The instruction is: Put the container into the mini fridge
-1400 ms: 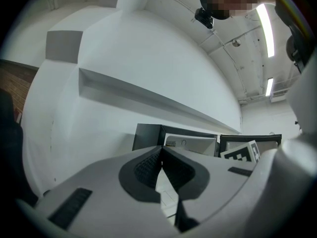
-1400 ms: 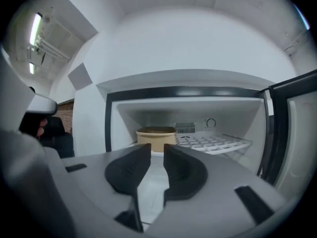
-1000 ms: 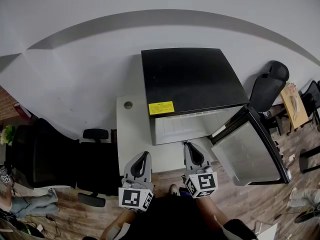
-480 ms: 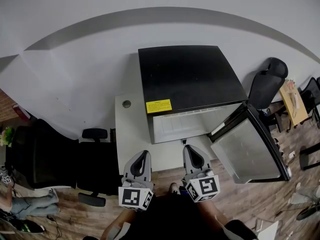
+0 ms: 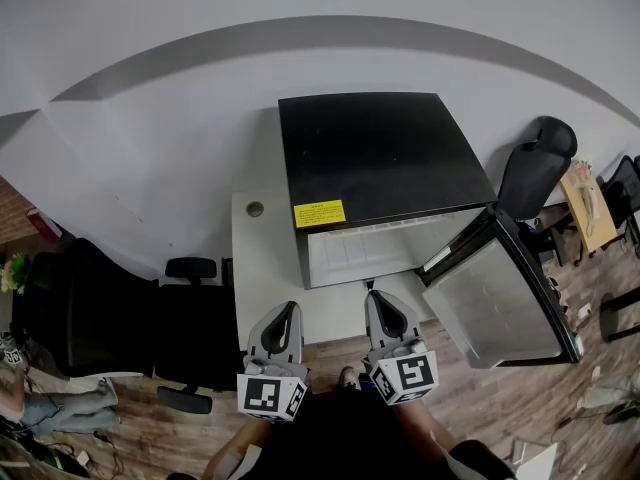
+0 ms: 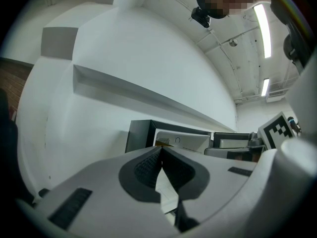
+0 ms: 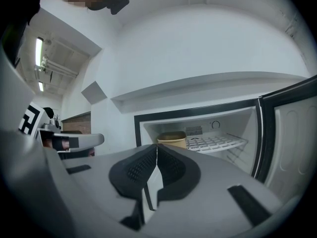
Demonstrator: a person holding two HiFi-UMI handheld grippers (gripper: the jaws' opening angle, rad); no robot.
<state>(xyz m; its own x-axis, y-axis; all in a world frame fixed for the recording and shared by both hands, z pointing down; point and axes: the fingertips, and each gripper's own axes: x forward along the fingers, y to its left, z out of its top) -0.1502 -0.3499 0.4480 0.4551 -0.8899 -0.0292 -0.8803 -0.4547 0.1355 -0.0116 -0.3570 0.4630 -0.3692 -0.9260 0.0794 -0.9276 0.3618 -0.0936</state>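
Observation:
The black mini fridge (image 5: 385,163) stands on a white table (image 5: 268,268) with its door (image 5: 500,293) swung open to the right. In the right gripper view a tan container (image 7: 172,138) sits inside the fridge (image 7: 198,128) on the left of its wire shelf (image 7: 215,142). My left gripper (image 5: 285,316) and right gripper (image 5: 378,303) hang side by side near the table's front edge, both shut with nothing between the jaws. The left gripper (image 6: 161,150) points at the fridge's left front corner (image 6: 143,135); the right gripper (image 7: 157,149) points into the fridge.
Black office chairs stand at the left (image 5: 120,318) and at the far right (image 5: 530,178). A white wall (image 5: 200,108) runs behind the table. The open door juts out over the wooden floor (image 5: 480,398) on the right.
The view shifted slightly; both grippers have stayed near the table's front edge, shut. The fridge and its door have not moved.

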